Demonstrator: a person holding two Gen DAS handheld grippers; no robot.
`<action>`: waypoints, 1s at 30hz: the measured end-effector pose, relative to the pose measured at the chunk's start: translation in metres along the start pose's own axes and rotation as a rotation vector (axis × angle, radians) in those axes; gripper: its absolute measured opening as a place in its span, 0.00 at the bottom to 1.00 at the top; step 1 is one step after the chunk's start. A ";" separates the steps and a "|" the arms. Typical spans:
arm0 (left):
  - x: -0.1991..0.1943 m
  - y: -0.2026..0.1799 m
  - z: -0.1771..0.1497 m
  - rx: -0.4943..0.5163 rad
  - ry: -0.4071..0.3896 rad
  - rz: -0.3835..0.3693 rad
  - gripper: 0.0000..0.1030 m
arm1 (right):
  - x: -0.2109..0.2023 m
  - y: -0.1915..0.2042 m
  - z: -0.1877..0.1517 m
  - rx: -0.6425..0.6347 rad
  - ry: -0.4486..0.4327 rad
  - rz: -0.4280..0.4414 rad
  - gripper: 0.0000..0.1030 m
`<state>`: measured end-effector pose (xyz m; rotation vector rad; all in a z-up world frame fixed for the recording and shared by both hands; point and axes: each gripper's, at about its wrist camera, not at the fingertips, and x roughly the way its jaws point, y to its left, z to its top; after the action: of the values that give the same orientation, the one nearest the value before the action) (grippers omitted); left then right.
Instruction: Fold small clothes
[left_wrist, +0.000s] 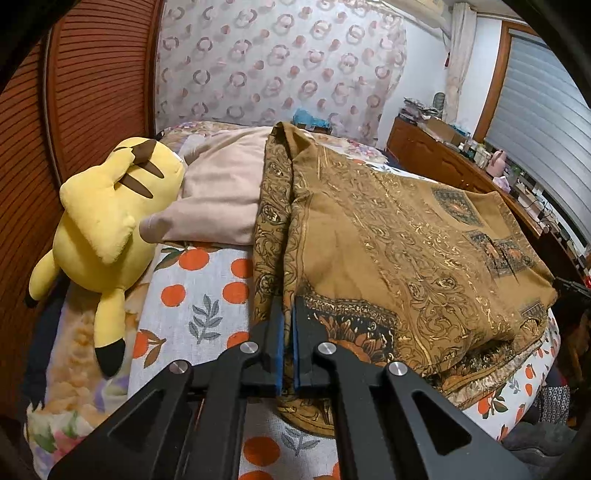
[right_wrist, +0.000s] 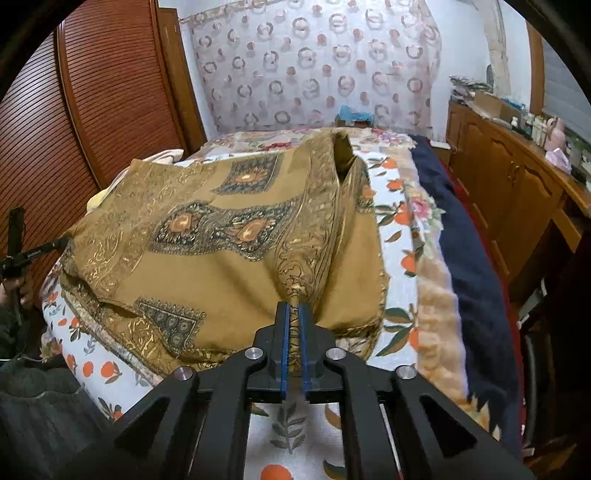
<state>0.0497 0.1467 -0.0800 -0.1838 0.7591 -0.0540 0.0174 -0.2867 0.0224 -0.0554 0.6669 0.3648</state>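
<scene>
While the brown patterned garment (left_wrist: 388, 236) lies spread over the bed (left_wrist: 207, 280), its near left edge is pinched in the left gripper (left_wrist: 287, 321), and a bunched fold at its near right is pinched in the right gripper (right_wrist: 293, 325). A yellow plush toy (left_wrist: 107, 221) is seen beside it.

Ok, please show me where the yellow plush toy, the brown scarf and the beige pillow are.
yellow plush toy (left_wrist: 103, 221), left wrist view, on its back.
brown scarf (right_wrist: 229, 280), right wrist view, on the plain middle cloth.
beige pillow (left_wrist: 221, 184), left wrist view, on its top face.
</scene>
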 end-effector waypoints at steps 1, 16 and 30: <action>0.001 0.000 0.000 0.002 0.002 0.004 0.27 | -0.002 0.000 -0.001 0.000 -0.006 -0.006 0.10; 0.009 0.000 -0.002 -0.006 0.014 0.041 0.73 | 0.000 0.016 -0.008 -0.051 -0.034 -0.054 0.42; 0.017 -0.007 -0.005 0.016 0.032 0.055 0.73 | 0.030 0.062 0.002 -0.099 -0.035 0.032 0.69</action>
<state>0.0588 0.1373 -0.0942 -0.1466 0.7954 -0.0106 0.0189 -0.2195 0.0100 -0.1326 0.6150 0.4283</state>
